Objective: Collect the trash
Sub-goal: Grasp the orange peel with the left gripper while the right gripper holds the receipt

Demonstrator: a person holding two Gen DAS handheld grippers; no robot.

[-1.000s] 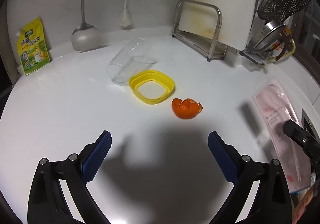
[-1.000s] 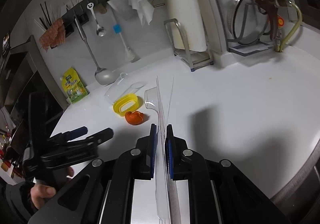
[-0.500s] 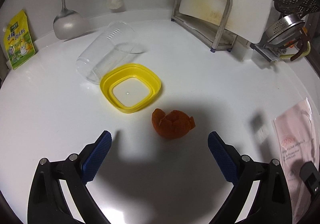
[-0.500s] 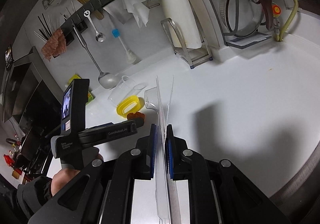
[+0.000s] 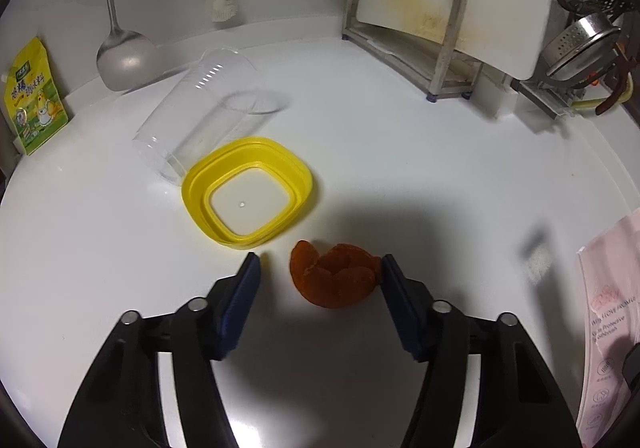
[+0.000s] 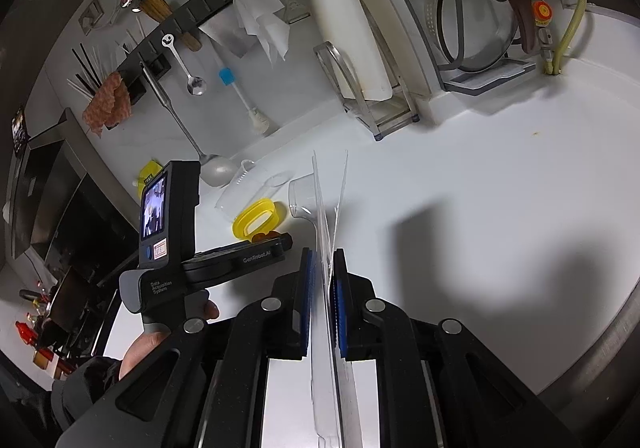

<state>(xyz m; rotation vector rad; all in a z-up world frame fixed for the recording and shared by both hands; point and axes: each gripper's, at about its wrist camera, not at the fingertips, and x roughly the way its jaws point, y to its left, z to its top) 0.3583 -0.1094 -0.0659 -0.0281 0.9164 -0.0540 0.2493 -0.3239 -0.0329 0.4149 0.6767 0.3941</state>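
A: What is changed since half a second ago?
B: The left claw (image 5: 318,268) has been narrowed around the orange peel (image 5: 334,279), mid-surface (image 5: 420,176) beside the yellow lid (image 5: 248,192); not yet clamped.
A: And the right claw (image 6: 322,262)?
B: The plastic package (image 6: 330,200) is kept pinched.

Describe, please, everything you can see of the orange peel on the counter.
The orange peel is one curled, cupped piece, deep orange with a matte, slightly dried look, its lobes folded inward. It lies on the white counter just in front of the yellow lid, apart from it. It sits between the open blue pads of the left gripper; the right-hand pad is at its edge, possibly touching, while the other stands clear.
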